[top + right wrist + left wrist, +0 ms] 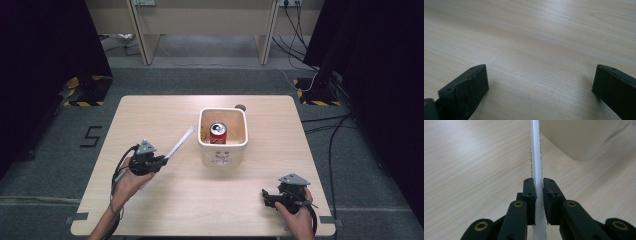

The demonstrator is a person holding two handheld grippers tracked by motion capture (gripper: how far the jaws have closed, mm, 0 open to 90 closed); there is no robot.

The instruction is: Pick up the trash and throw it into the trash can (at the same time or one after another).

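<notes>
My left gripper (162,159) is shut on a long white wrapped straw (180,142), which juts up and to the right toward the cream bin (223,145). In the left gripper view the straw (535,157) runs straight ahead from between the closed jaws of the left gripper (538,185), with the cream bin's wall (584,137) just beyond at the upper right. A red soda can (218,133) stands inside the bin. My right gripper (266,196) rests low on the table at the front right, jaws wide apart; the right gripper (540,77) has only bare wood between its fingers.
The light wooden table (165,205) sits on a grey floor. A small dark round object (240,106) lies just behind the bin. Table legs, cables and black curtains stand beyond the far edge.
</notes>
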